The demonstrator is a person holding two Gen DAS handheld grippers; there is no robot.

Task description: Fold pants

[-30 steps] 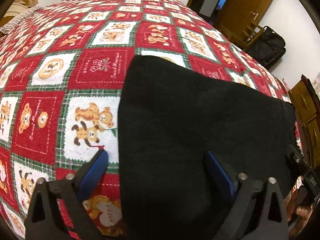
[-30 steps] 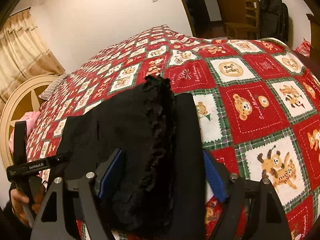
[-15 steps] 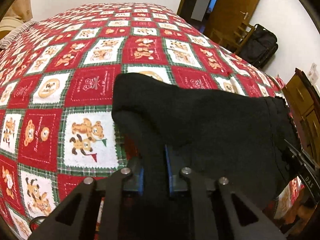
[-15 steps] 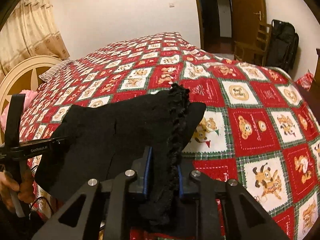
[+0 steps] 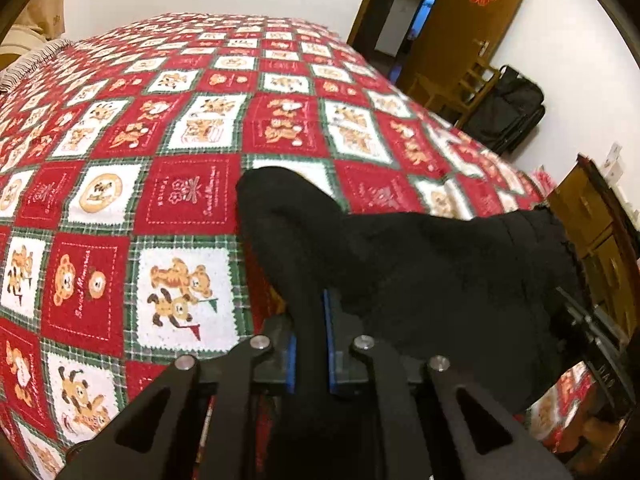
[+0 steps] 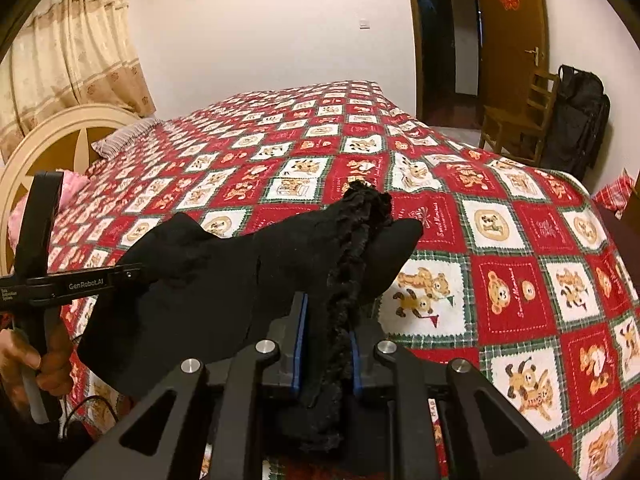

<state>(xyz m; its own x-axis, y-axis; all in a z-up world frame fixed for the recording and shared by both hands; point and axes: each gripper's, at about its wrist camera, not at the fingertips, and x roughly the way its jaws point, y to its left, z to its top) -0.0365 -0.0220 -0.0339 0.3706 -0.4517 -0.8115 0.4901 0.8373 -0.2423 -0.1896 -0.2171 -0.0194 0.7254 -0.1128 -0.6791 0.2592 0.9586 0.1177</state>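
One bed quilt (image 5: 184, 196) is seen beneath one pair of black pants (image 5: 420, 268), lifted over its near edge. Two grippers are counted: the left gripper (image 5: 309, 344) and the right gripper (image 6: 326, 344), each clamped narrowly on pants fabric

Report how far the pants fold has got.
Done: left gripper and right gripper are each shut on an edge of the black pants. In hand: the cloth hangs lifted above the bedspread. Left: laying it over into a fold and flattening it.
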